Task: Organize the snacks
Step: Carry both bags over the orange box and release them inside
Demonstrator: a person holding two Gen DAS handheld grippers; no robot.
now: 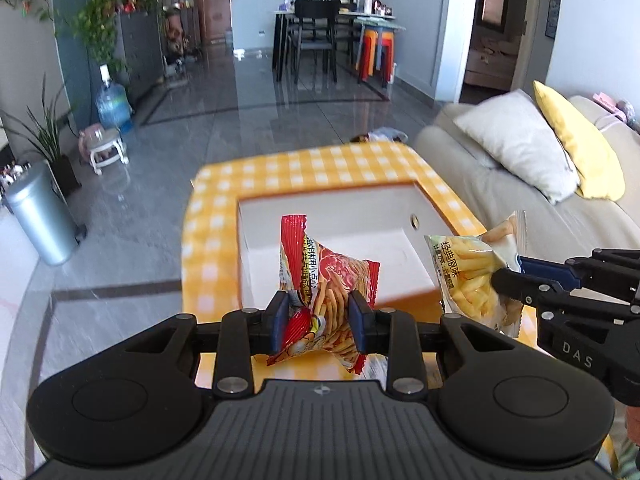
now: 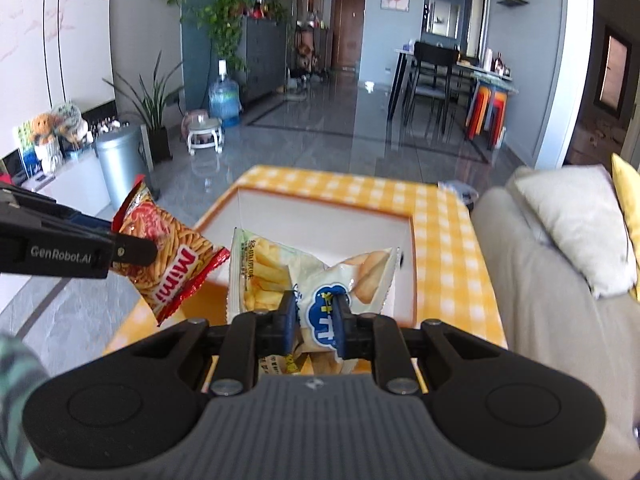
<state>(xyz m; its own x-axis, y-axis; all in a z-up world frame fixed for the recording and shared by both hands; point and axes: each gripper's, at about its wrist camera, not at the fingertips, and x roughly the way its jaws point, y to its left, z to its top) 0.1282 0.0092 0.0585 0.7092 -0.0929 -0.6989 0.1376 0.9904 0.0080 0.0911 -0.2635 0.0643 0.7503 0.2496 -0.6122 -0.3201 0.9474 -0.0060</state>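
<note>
From the left wrist, the left gripper [image 1: 318, 322] pinches a red snack packet [image 1: 326, 280] between its blue pads, held above the yellow checked table [image 1: 280, 168] and before the white box [image 1: 340, 216]; at the right edge the right gripper [image 1: 506, 278] clamps a pale chip packet [image 1: 472, 272]; a grey sofa [image 1: 500, 184] carries a yellow cushion [image 1: 576, 140].

From the right wrist, the pale packet shows a blue cloud logo between the closed pads; the red packet's face reads "Mimi"; a patterned sleeve [image 2: 16, 392] shows at lower left.
</note>
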